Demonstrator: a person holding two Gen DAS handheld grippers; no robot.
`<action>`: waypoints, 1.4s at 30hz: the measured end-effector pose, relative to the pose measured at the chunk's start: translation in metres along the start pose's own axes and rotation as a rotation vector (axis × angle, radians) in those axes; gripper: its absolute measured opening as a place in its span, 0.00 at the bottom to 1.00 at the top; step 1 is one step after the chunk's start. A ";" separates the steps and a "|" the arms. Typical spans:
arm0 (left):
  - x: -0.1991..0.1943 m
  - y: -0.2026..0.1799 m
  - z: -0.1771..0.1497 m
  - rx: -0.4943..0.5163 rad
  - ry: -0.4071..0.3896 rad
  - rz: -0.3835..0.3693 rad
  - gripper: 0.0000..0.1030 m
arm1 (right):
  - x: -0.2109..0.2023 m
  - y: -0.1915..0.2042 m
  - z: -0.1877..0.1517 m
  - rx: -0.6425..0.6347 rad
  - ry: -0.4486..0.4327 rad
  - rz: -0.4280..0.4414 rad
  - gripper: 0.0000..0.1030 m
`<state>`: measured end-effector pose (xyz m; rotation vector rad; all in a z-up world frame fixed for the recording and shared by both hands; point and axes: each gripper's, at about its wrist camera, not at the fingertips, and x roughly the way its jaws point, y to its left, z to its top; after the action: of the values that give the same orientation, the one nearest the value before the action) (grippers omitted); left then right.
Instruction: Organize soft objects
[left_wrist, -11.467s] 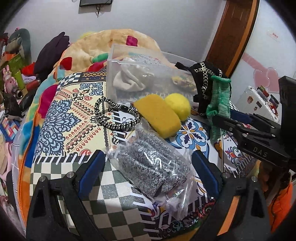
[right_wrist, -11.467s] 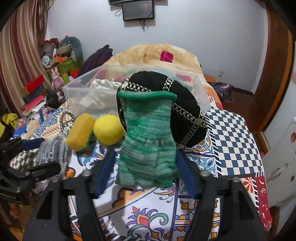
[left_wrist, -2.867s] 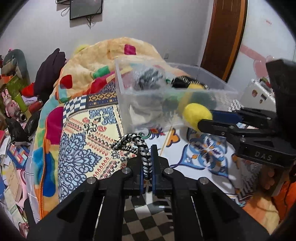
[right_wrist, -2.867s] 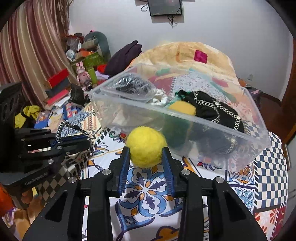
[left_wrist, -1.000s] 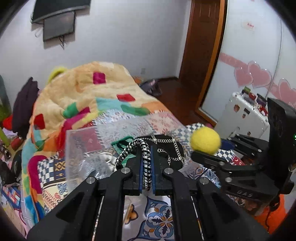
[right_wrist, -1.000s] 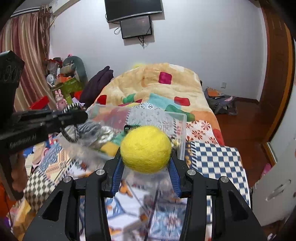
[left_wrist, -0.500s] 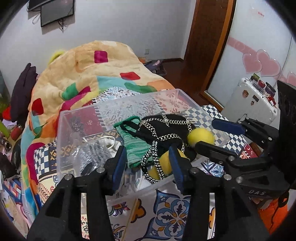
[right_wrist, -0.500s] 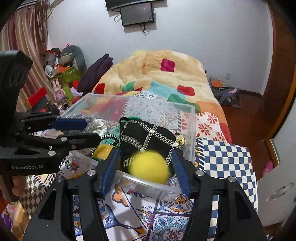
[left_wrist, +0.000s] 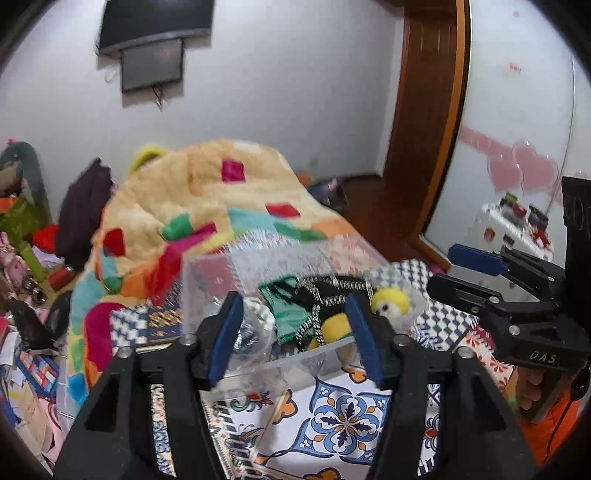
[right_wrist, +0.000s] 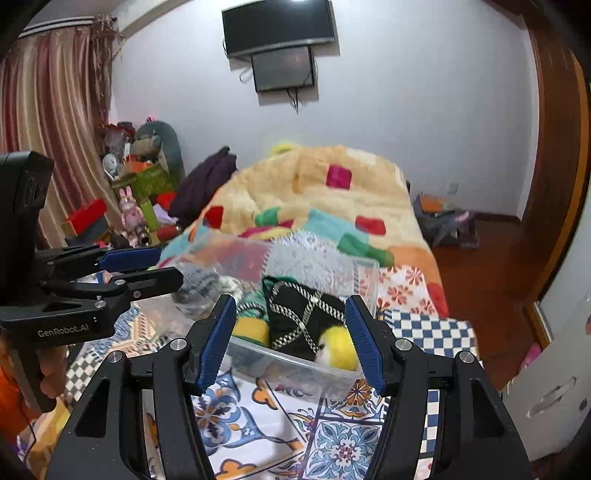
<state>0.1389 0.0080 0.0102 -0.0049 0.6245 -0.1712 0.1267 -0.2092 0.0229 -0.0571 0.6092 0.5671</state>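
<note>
Holding both tools above the patterned bedspread (right_wrist: 343, 446), you have nothing between either pair of blue pads. Your left gripper (left_wrist: 295, 332) has its jaws opening, wide apart and empty, and your right gripper (right_wrist: 291, 334) stands with its jaws spread about as wide, also empty. Just beyond both sets of fingertips sits the clear plastic bin (right_wrist: 295, 363) on the bedspread, its near wall facing you. Inside it, against the near wall toward the right corner, lies the yellow ball (right_wrist: 338, 349), touching the black pouch with silver chain trim (right_wrist: 303, 317). A yellow sponge (right_wrist: 251, 330) rests against the near wall to the left of the pouch, with the green knitted piece (left_wrist: 286, 314) behind it. The black-and-white braided cord (left_wrist: 308, 325) lies over the sponge and pouch in the left wrist view. At the bin's left end you can see a grey, shiny bundle in plastic (right_wrist: 205, 286), blurred. Beyond the bin a patchwork blanket (right_wrist: 314, 192) is heaped up on the bed, and two dark screens (right_wrist: 280, 48) hang on the far wall.
</note>
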 end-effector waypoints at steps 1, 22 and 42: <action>-0.007 -0.001 0.000 0.005 -0.022 0.010 0.60 | -0.006 0.002 0.002 -0.001 -0.015 0.003 0.56; -0.106 -0.009 -0.034 -0.093 -0.307 0.072 0.99 | -0.085 0.038 -0.002 -0.043 -0.276 -0.039 1.00; -0.100 -0.017 -0.046 -0.068 -0.298 0.086 0.99 | -0.083 0.043 -0.018 -0.044 -0.273 -0.017 1.00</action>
<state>0.0297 0.0093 0.0319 -0.0676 0.3325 -0.0635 0.0394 -0.2168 0.0592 -0.0256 0.3304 0.5605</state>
